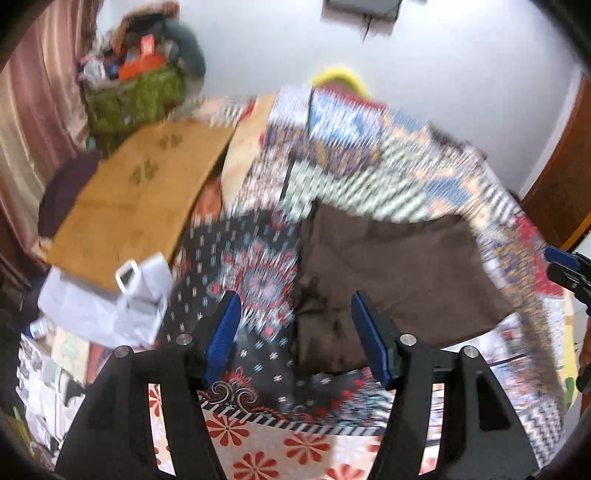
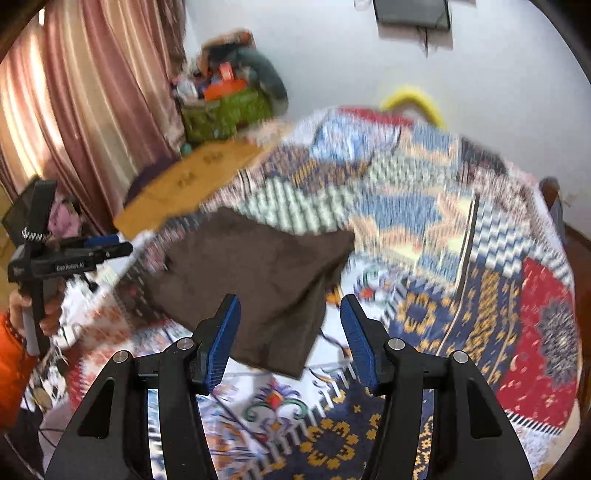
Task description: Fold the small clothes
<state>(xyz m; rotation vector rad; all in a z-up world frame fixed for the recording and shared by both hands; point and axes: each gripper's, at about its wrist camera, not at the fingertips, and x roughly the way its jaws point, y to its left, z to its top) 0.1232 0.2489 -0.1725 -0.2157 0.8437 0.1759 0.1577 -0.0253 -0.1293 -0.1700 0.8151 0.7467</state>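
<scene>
Brown cloth (image 2: 255, 280) is seen lying flat on patterned bedspread (image 2: 461, 295), just ahead btwn spread, empty right gripper (image 2: 290, 341) fingers; left gripper (image 1: 291, 339) also spread, equally near.

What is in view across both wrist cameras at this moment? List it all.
brown cloth: one, dark brown, lying on the patterned bedspread, ahead of both grippers, held by neither
bedspread: one, multicoloured patchwork print, covering the bed
cardboard sheet: one, tan, far left on the bed
green bag: one, green, stuffed with clutter, by the wall
curtain: one, pink, left side
yellow item: one, behind the bed; blurred
white papers: a pile, left of the bed
wall screen: one, dark, top edge
left gripper: blue pads, open
right gripper: blue pads, open
</scene>
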